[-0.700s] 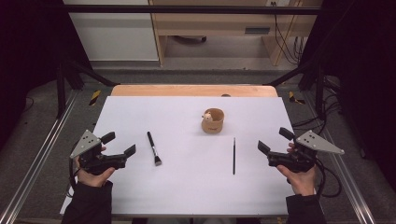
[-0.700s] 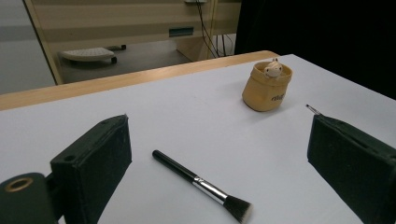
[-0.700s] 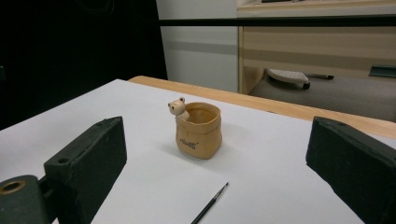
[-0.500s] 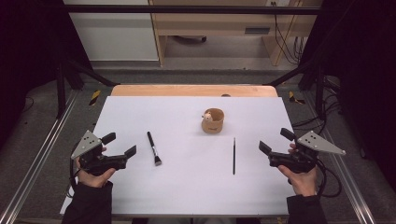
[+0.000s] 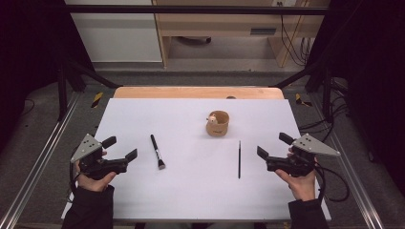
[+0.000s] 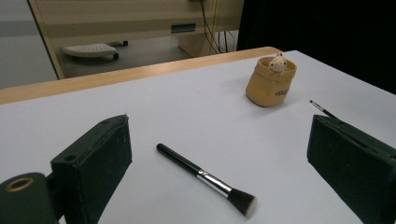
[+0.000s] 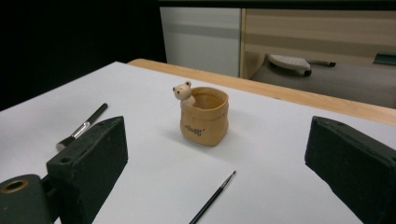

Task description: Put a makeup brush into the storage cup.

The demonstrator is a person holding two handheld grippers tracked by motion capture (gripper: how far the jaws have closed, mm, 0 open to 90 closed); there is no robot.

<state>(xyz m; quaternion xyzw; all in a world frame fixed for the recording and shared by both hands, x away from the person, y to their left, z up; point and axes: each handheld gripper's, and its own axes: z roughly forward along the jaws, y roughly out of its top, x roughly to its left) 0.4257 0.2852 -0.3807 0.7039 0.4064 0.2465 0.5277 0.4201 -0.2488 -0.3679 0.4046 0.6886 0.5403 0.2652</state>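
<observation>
Holding both grippers low over the white counter point(image 5: 191, 191), we had nothing in either one. The left gripper point(image 5: 119, 149) stood with its jaws wide, just beside the thick brush point(image 5: 157, 151), which lay flat with its bristles toward us. The right gripper point(image 5: 271, 145) had its jaws equally wide, near the thin brush point(image 5: 239, 159), which lay flat between that gripper and the thick brush. The tan pot point(image 5: 218, 124) with a small bear figure at its rim stood upright farther back, between the two brushes and apart from both.

We judged the thin brush the riskier pick: it lay so flat on the counter that jaws coming down at a slant could pinch past it, flick it aside, or scrape the white surface. The thick brush point(image 6: 205, 178) had a round handle, so a glancing touch from one jaw might roll it away. Reaching past either brush could also nudge the pot point(image 7: 204, 115) and tip it over.

The pot bore a line of dark lettering on its front, too small for us to read.
</observation>
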